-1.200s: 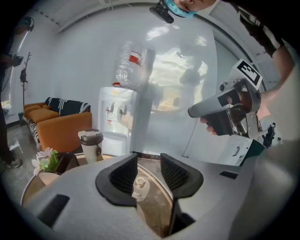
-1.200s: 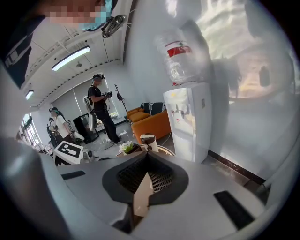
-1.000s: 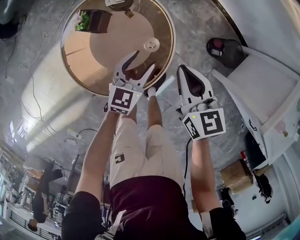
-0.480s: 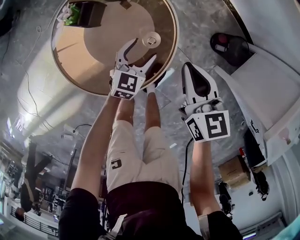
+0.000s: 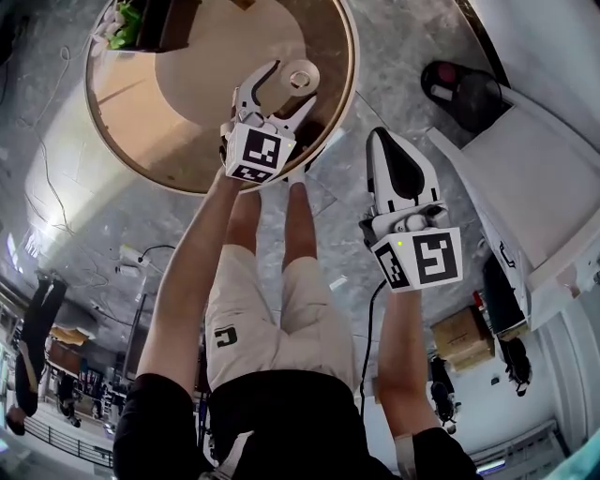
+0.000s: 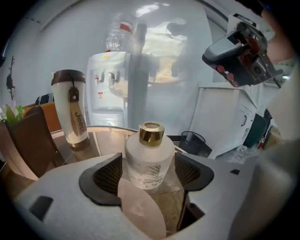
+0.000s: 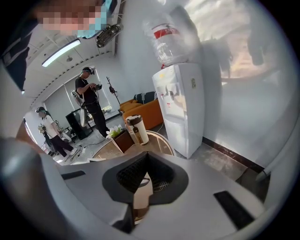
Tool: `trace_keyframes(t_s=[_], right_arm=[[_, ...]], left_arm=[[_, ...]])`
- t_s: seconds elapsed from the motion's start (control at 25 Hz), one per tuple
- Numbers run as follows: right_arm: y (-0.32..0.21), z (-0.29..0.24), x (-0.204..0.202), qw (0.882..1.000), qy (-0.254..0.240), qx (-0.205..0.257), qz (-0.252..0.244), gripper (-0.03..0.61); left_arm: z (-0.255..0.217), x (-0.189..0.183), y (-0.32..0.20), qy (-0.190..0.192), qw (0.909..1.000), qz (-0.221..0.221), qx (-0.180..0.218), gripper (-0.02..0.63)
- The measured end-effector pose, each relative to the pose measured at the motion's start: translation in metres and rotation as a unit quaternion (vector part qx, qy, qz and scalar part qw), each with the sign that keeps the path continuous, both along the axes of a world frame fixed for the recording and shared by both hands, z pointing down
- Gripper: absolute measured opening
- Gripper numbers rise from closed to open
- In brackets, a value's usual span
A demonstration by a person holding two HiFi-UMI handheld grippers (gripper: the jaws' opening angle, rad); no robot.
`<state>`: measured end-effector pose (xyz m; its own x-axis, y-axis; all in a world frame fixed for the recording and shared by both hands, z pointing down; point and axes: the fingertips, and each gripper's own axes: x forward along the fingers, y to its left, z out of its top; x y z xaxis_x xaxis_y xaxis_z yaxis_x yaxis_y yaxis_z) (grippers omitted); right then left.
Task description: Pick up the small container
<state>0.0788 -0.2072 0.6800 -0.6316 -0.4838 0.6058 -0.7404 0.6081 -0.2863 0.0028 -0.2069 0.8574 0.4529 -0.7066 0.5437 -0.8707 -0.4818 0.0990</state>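
Observation:
The small container point(image 5: 302, 77) is a frosted white bottle point(image 6: 149, 161) with a gold cap, standing upright on the round wooden table point(image 5: 187, 89) near its right rim. My left gripper point(image 5: 292, 84) reaches over the table edge, and its jaws are opening with the bottle between them. In the left gripper view point(image 6: 147, 174) a gap shows between each dark pad and the bottle. My right gripper point(image 5: 380, 134) hangs off the table to the right, above the floor. Its jaws meet with nothing in them in the right gripper view point(image 7: 145, 174).
A tall tumbler point(image 6: 70, 105) with a brown lid and a planter box point(image 5: 141, 23) stand farther back on the table. A water dispenser point(image 6: 110, 84) lies beyond it. A black bin point(image 5: 459, 94) and a white cabinet point(image 5: 525, 187) are on the right. People point(image 7: 91, 101) stand in the distance.
My left gripper has moved forward over the table edge, and its jaws now flank the bottle and look wider. The right gripper has barely shifted.

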Motion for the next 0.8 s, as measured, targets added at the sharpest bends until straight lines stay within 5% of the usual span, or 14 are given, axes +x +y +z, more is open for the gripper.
trace_keyframes(t_s=[0.8], right_arm=[[0.000,0.000,-0.009,1.000,0.004,-0.005,0.004,0.003]], left_arm=[[0.011,0.006,-0.009,-0.002,0.9997,0.025,-0.007,0.334]])
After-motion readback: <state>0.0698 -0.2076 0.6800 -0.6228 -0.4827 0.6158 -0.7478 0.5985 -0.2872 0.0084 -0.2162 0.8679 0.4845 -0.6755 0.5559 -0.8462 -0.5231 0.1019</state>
